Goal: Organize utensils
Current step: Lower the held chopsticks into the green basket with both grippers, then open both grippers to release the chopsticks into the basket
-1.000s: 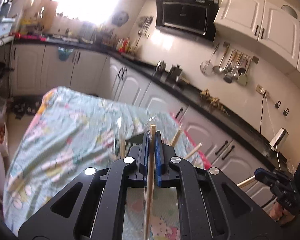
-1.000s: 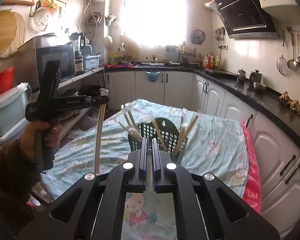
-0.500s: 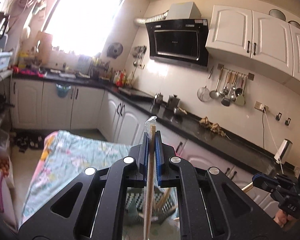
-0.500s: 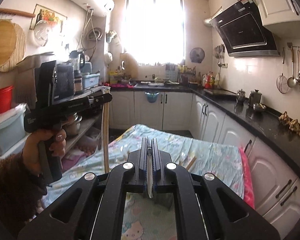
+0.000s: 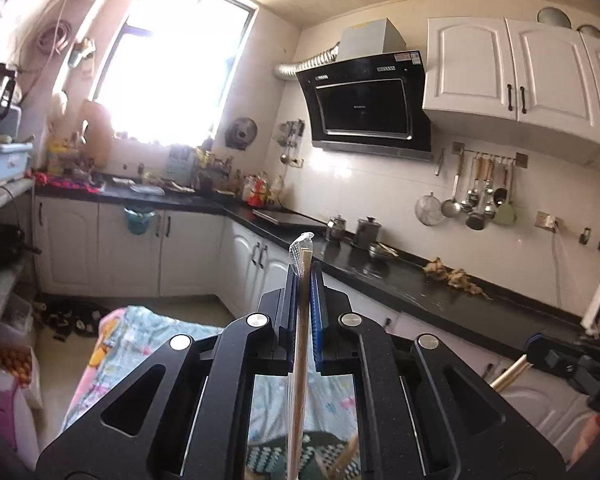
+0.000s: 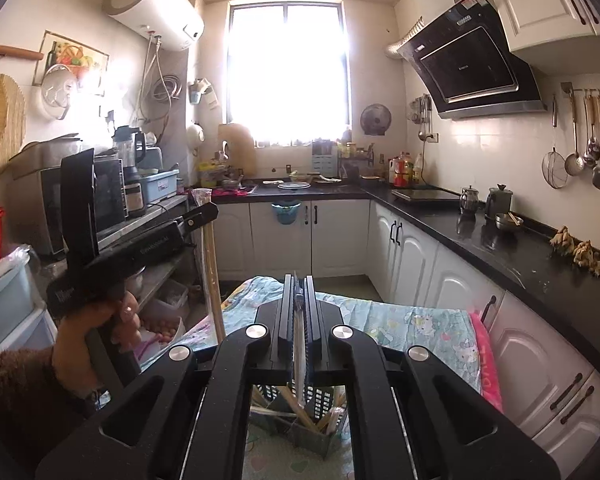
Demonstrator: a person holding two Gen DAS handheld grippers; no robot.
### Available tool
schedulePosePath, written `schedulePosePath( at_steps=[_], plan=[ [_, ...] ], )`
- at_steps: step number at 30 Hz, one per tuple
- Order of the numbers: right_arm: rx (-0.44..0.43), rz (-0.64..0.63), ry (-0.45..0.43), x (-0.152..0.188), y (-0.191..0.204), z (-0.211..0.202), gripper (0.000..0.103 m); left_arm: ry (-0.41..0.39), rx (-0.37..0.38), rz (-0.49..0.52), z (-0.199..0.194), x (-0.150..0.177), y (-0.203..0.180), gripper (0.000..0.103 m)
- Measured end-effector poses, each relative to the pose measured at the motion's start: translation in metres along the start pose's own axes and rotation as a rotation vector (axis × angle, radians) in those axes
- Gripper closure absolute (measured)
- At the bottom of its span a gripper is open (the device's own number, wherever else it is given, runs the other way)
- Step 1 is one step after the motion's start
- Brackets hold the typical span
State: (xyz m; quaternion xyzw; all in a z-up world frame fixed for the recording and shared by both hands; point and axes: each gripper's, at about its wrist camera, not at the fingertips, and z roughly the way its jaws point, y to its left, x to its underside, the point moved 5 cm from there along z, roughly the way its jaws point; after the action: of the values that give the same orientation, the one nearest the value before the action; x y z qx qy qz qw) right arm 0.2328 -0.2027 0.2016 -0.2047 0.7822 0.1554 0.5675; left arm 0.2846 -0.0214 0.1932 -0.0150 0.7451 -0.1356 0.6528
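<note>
The left gripper (image 5: 303,280) has its fingers pressed onto a pair of wrapped wooden chopsticks (image 5: 299,344), pinched near the top so the clear wrapper tip pokes above the jaws and the long shaft hangs down toward the table. The right gripper (image 6: 299,300) is likewise clamped on something thin; it looks like a flat, pale wrapped utensil (image 6: 299,344), though the jaws hide most of it and I cannot say which kind.

Both pieces hang above the dark slotted utensil basket (image 6: 324,398), which stands on the table's cartoon-print cloth (image 6: 416,320) and already holds several sticks leaning at angles. In the right view the person's left hand (image 6: 96,332) grips the other tool out to the left, its chopsticks hanging nearly upright beside the table.

To drop these in well, bring one piece down at a time. Line the lower tip up over an open slot before descending, since the leaning sticks already inside could deflect it. Keep the shaft close to vertical and lower until the tip is well inside the wall of the basket before letting go; a release from too high probably lets the piece tip out over the rim. Hold the second piece clear meanwhile.
</note>
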Motion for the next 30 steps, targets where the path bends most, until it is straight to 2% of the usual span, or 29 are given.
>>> schedulePosePath(
  at_steps=[9,25,28,29,30],
  plan=[
    [0.030,-0.011,0.039,0.020,-0.003,0.036,0.099,-0.036,-0.018,0.027,0.030,0.034,0.000,0.100],
    [0.077,0.046,0.109,0.071,-0.014,0.094,0.098,0.079,-0.005,-0.005,0.061,0.089,0.021,0.099],
    [0.075,0.071,0.129,0.080,-0.019,0.101,0.098,0.107,-0.002,-0.006,0.063,0.095,0.023,0.086],
    [0.077,0.072,0.133,0.082,-0.019,0.102,0.098,0.118,0.004,-0.012,0.063,0.096,0.025,0.076],
    [0.080,0.075,0.139,0.084,-0.019,0.103,0.093,0.122,0.006,-0.016,0.062,0.097,0.025,0.070]
  ],
)
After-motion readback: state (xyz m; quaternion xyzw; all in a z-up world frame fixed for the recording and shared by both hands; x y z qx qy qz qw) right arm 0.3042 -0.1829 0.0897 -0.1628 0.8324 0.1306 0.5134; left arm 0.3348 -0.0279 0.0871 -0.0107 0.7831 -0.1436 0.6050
